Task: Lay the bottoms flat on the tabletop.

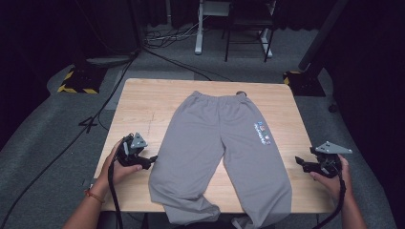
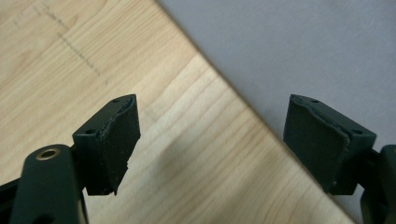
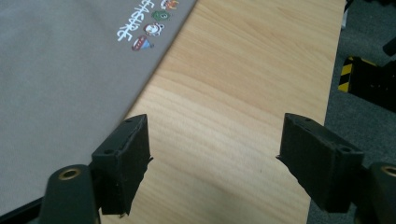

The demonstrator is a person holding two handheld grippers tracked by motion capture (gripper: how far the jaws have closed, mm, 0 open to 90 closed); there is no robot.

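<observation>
Grey trousers (image 1: 224, 152) lie flat on the wooden table (image 1: 143, 102), waistband at the far side, both leg ends hanging over the near edge. A small printed logo (image 1: 262, 132) marks the right leg. My left gripper (image 1: 152, 161) is held just left of the left leg's outer edge, open and holding nothing; in the left gripper view the grey cloth (image 2: 299, 51) edge runs between its jaws. My right gripper (image 1: 299, 162) hovers at the table's right edge, open and holding nothing; in the right gripper view the trousers (image 3: 70, 70) and logo (image 3: 148, 23) lie to the left of its jaws.
The table stands on grey carpet with black cables (image 1: 86, 124) trailing at the left. Yellow-black striped stand bases (image 1: 76, 81) sit at the far left and far right (image 1: 305, 81). White desk legs (image 1: 199, 28) stand beyond the table.
</observation>
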